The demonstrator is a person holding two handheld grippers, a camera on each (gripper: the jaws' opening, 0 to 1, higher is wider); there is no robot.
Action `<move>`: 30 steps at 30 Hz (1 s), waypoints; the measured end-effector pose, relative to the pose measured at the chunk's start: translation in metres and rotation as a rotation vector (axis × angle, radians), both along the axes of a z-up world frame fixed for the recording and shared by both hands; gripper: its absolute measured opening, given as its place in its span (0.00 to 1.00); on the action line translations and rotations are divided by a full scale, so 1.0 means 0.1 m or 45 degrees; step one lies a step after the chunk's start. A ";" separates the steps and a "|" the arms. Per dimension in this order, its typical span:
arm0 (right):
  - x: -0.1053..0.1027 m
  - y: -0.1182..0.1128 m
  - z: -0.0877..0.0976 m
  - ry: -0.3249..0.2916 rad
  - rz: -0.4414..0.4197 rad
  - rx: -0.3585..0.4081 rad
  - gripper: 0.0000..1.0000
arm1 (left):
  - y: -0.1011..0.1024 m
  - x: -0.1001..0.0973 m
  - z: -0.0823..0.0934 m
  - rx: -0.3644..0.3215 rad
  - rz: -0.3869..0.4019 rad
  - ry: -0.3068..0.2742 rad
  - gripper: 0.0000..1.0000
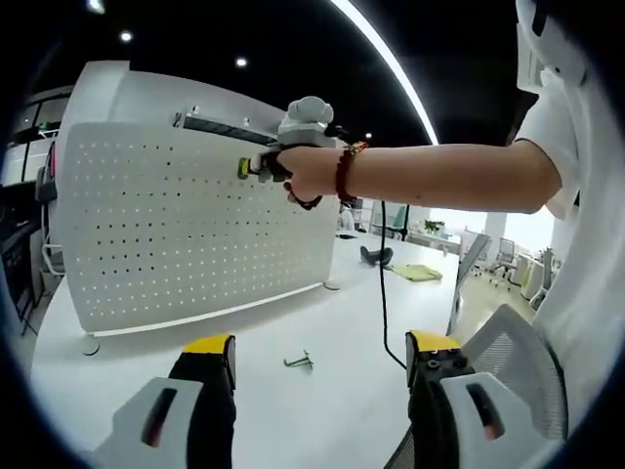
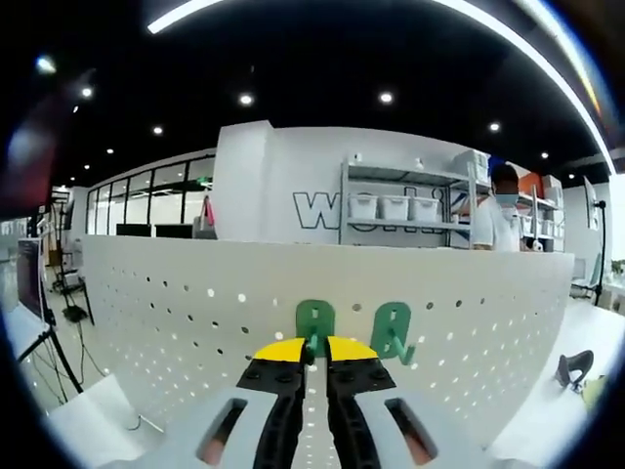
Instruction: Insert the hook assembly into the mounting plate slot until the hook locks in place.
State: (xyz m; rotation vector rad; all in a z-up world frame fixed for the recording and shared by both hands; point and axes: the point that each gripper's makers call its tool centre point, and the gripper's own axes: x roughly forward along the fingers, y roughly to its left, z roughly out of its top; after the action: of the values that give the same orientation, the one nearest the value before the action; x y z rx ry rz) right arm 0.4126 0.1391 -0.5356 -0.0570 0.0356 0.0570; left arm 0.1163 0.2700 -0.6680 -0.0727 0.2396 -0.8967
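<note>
In the left gripper view, the white perforated mounting plate (image 1: 186, 225) stands upright on the white table (image 1: 322, 410). A hand holds my right gripper (image 1: 256, 168) against the plate's upper right part. My left gripper (image 1: 322, 354) hangs open over the table with nothing between its jaws. A small metal hook (image 1: 299, 362) lies loose on the table just ahead of it. In the right gripper view, my right gripper (image 2: 314, 354) is shut on a green hook (image 2: 314, 324) pressed to the plate (image 2: 166, 313). A second green hook (image 2: 393, 332) hangs on the plate just to its right.
A black cable (image 1: 383, 293) drops from the right gripper to the table. A black object (image 1: 376, 256) and a yellow-green cloth (image 1: 418, 273) lie farther back. A mesh chair (image 1: 518, 362) stands at the right. Behind the plate are shelves with bins (image 2: 395, 207) and a person (image 2: 500, 220).
</note>
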 end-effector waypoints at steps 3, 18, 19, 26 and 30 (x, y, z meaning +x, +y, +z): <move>-0.05 -0.01 0.02 -0.011 0.021 -0.005 0.08 | 0.01 0.01 0.01 0.006 0.003 -0.006 0.72; -0.35 -0.09 -0.15 0.016 0.077 0.009 0.09 | -0.02 0.00 0.00 0.021 0.017 -0.003 0.72; -0.37 -0.10 -0.17 0.020 0.075 0.010 0.09 | -0.03 -0.01 0.00 0.024 0.015 -0.002 0.72; -0.57 -0.16 -0.44 0.099 0.085 0.015 0.09 | -0.08 -0.07 -0.01 0.030 0.005 0.002 0.71; -0.62 -0.18 -0.56 0.139 0.102 0.006 0.09 | -0.10 -0.11 -0.01 0.032 -0.003 0.004 0.71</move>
State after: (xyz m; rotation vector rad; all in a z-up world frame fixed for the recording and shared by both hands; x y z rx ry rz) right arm 0.3511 0.1216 -0.5919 -0.0503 0.1427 0.1400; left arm 0.1052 0.2597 -0.6687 -0.0506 0.2535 -0.8959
